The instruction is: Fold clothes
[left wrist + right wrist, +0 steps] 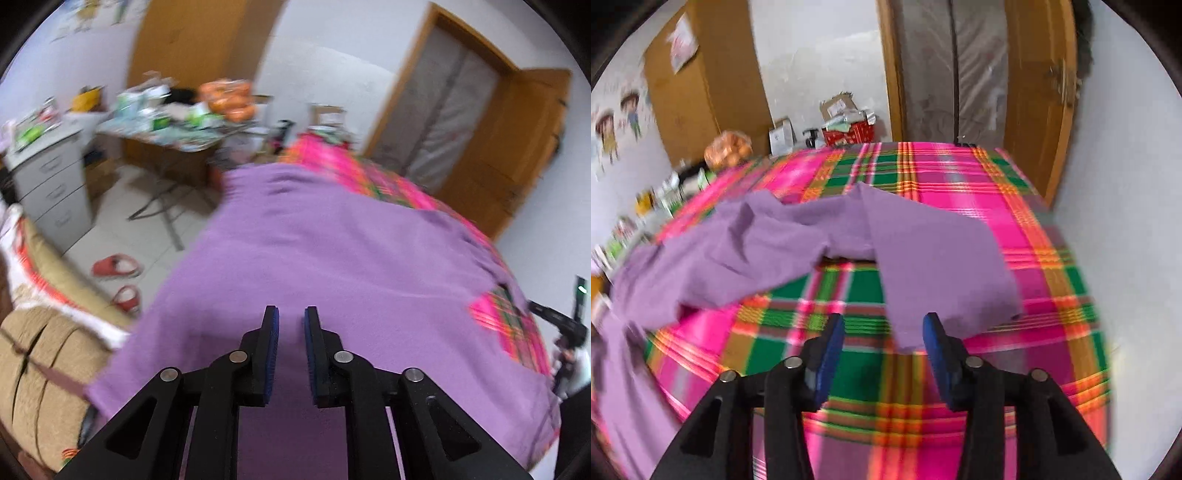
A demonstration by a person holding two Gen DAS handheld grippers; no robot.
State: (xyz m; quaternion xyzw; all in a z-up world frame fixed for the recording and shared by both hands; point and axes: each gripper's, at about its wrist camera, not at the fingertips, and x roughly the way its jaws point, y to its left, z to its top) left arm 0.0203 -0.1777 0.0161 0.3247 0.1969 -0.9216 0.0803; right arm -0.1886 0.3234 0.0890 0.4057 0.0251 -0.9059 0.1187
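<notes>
A purple garment [314, 240] lies spread over the bed's pink and green plaid cover [369, 177]. My left gripper [291, 314] hovers above its near part, blue pads a narrow gap apart, nothing seen pinched between them. In the right wrist view the garment [757, 251] lies crumpled at the left, with one sleeve [934, 258] stretched toward me over the plaid cover [960, 177]. My right gripper [883, 321] stands wide open at the sleeve's near end. The sleeve's end shows between the fingers, and the pads do not press on it.
Left of the bed lie red slippers [116, 266] on the tiled floor, near a grey drawer cabinet [55, 184], a cluttered table [177, 129] and a tan bundle [44, 362]. Boxes [846, 125] and a wooden door [1041, 92] stand beyond the bed's far end.
</notes>
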